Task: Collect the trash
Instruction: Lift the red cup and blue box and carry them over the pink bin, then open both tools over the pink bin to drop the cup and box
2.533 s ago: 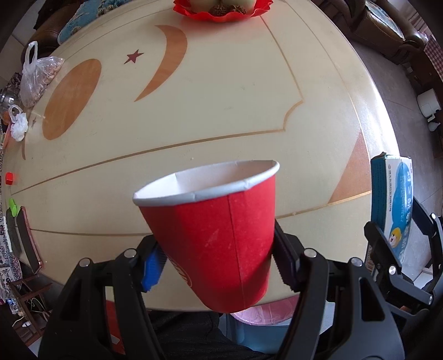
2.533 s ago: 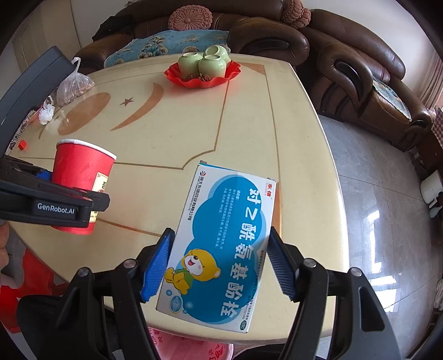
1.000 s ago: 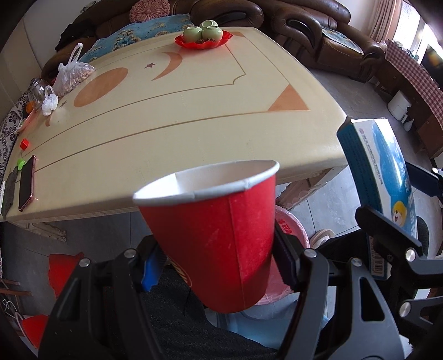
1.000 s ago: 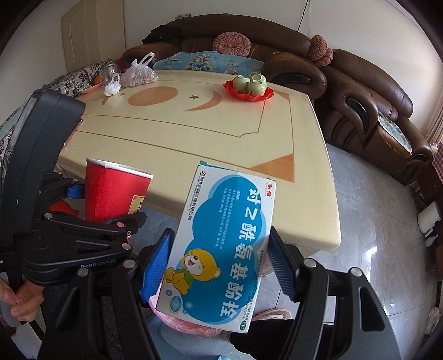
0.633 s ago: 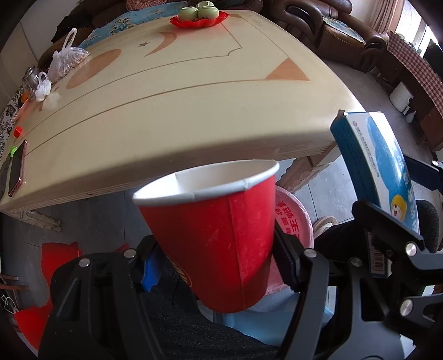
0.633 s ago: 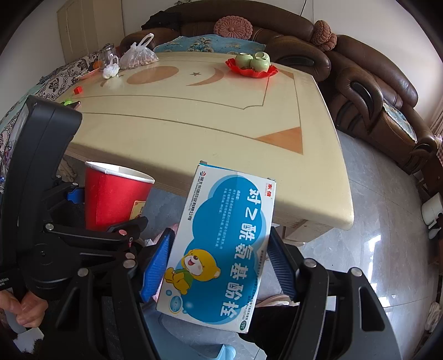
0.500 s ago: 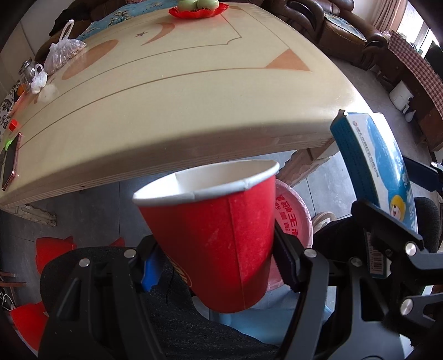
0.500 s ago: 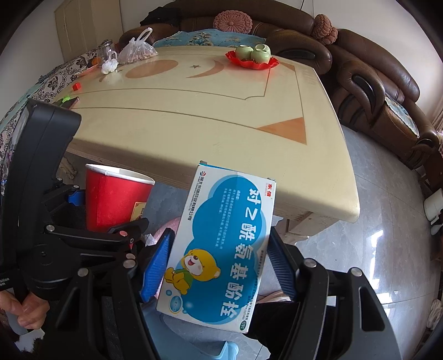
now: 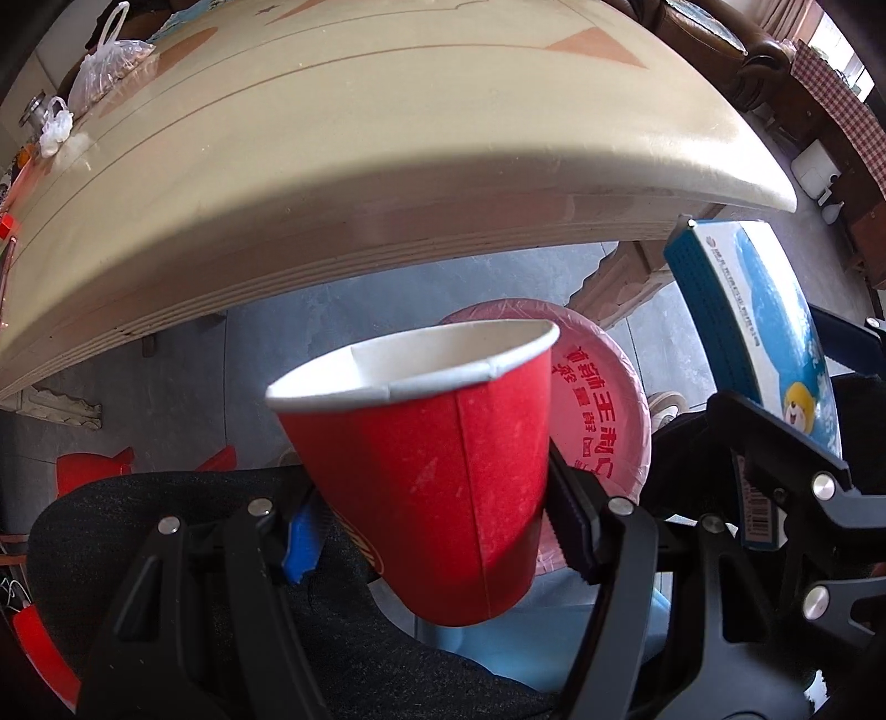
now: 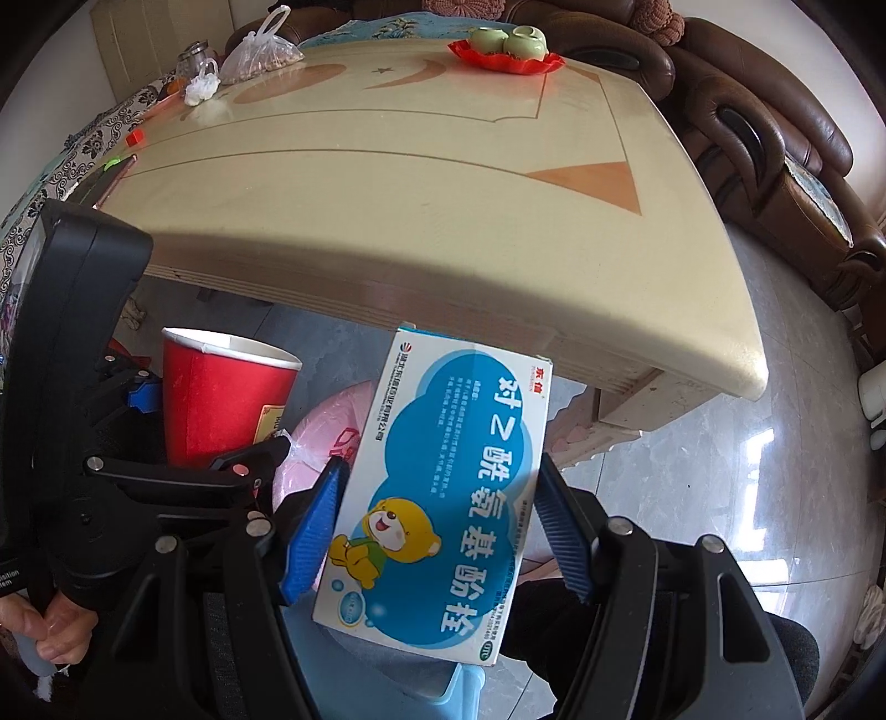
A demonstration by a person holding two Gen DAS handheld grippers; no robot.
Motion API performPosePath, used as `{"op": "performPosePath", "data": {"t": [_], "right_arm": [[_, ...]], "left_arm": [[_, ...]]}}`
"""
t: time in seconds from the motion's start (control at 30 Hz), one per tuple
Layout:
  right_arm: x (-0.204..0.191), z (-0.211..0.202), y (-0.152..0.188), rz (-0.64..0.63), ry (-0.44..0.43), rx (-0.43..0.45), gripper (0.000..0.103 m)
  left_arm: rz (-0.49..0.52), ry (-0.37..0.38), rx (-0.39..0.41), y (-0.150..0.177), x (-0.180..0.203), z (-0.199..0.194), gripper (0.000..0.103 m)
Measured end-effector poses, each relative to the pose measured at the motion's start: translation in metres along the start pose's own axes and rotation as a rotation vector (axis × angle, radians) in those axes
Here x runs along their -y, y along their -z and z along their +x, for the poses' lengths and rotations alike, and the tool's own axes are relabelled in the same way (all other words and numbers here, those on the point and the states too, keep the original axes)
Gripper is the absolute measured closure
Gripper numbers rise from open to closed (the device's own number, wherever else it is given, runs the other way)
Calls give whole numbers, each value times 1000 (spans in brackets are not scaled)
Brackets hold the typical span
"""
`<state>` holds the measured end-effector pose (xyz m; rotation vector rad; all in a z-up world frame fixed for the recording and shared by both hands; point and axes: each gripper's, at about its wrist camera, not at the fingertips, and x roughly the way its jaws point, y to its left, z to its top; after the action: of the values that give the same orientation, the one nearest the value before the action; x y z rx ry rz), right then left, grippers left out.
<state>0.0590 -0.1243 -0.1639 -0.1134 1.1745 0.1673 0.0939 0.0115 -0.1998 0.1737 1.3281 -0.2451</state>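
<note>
My left gripper point(image 9: 437, 531) is shut on a red paper cup point(image 9: 426, 471) with a white rim, held upright below the table's front edge. It also shows in the right wrist view point(image 10: 221, 404). My right gripper point(image 10: 437, 531) is shut on a blue and white medicine box point(image 10: 443, 487) with a cartoon bear, also seen at the right of the left wrist view point(image 9: 758, 321). A bin lined with a pink bag point(image 9: 598, 399) stands on the floor behind and below both held items.
The cream table point(image 10: 421, 183) overhangs ahead, with a red tray of green cups point(image 10: 506, 50), plastic bags point(image 10: 257, 50) and a phone at its left edge. Brown sofas point(image 10: 764, 127) stand at right. A black chair seat point(image 9: 166, 498) and a light blue object point(image 9: 498, 648) lie below.
Both grippers have drawn back off the table and dropped below its front edge, still holding the cup and box. The pink-lined bin has come into view under them.
</note>
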Motion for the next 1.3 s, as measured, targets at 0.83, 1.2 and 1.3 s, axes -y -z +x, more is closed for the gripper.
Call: {"op": "performPosePath", "data": {"t": [0.83,1.2,1.3], "right_arm": [[22,129,14,48,4,-237,37],[25,181,28,38,-12,-347,37],[23,190,31,32,-23,-367,37]], "left_arm": [[-62,63,-246,-1,-2,113,37],[-86,85,-358,-1,-5,158,37],[-109,98,-386,-1,-8,167,37]]}}
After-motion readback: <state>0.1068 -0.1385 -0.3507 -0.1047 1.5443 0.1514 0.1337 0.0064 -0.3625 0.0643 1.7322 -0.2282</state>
